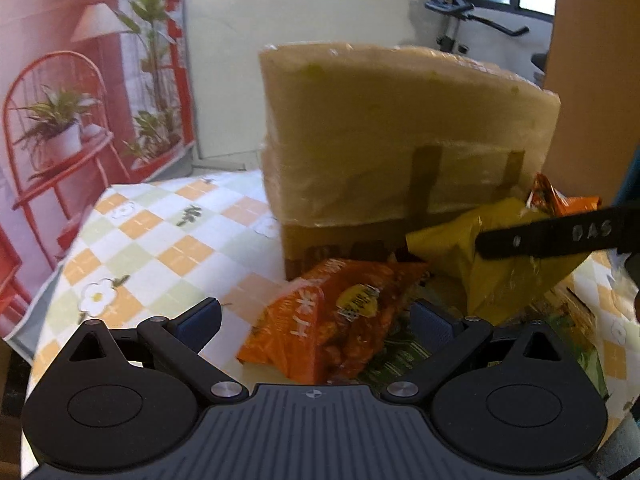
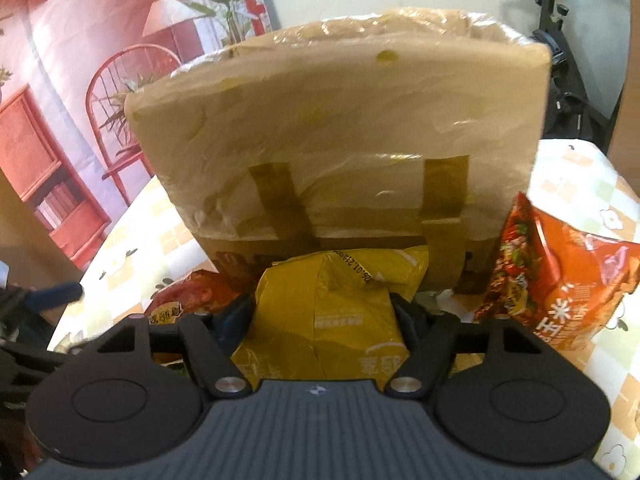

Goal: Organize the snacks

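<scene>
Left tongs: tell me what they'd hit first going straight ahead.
Most likely the orange snack bag, lying between the open left tongs. Behind it stands the cardboard box, though depth is unclear.

box top (image 2: 340,92) blurred; green packet (image 1: 394,354) (mostly hidden)

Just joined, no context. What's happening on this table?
A person is sorting snack bags beside a taped cardboard box with two handheld claws. The right claw grips a yellow bag. The left claw is open around an orange bag lying on the checked tablecloth, not gripping it.
</scene>
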`<state>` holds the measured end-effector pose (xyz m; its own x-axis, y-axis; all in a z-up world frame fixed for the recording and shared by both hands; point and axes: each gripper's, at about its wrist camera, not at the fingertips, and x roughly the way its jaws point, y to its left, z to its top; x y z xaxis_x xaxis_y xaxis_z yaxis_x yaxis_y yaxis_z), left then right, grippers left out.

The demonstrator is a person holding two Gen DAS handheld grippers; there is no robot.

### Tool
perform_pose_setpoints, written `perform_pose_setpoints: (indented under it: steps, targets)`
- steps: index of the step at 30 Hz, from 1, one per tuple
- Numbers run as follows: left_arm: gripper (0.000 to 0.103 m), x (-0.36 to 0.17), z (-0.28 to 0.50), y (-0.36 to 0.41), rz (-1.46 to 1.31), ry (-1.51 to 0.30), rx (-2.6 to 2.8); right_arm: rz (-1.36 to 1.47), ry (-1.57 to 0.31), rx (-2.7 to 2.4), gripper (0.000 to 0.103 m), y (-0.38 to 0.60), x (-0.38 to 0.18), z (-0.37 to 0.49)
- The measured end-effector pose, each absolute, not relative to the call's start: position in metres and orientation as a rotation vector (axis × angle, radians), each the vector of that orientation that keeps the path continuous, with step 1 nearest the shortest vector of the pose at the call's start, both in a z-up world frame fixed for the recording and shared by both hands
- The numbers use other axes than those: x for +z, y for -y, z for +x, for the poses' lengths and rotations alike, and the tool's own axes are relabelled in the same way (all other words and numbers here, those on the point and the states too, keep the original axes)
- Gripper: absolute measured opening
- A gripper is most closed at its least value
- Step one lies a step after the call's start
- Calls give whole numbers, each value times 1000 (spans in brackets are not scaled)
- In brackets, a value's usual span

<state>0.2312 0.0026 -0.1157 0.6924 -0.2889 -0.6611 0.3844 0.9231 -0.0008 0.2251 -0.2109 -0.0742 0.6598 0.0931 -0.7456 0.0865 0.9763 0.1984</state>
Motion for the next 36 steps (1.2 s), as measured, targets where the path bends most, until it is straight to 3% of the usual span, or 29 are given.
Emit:
perform_pose_setpoints:
  steps: [11,23,28,36]
  targets:
    - [102,-146,249,24,329,-725,-390,233,-824,-14,73,219,-73,218]
    - [102,-160,274,25,307,-748,-479,253,-830,-12,73,224,-77,221]
    - [91,-161,274,18,290,-736,-482,261,-828,-12,73,226,-78,221]
    - [86,-152,268,1,238,-723,-447,263,-818,-15,73,227,-75,218]
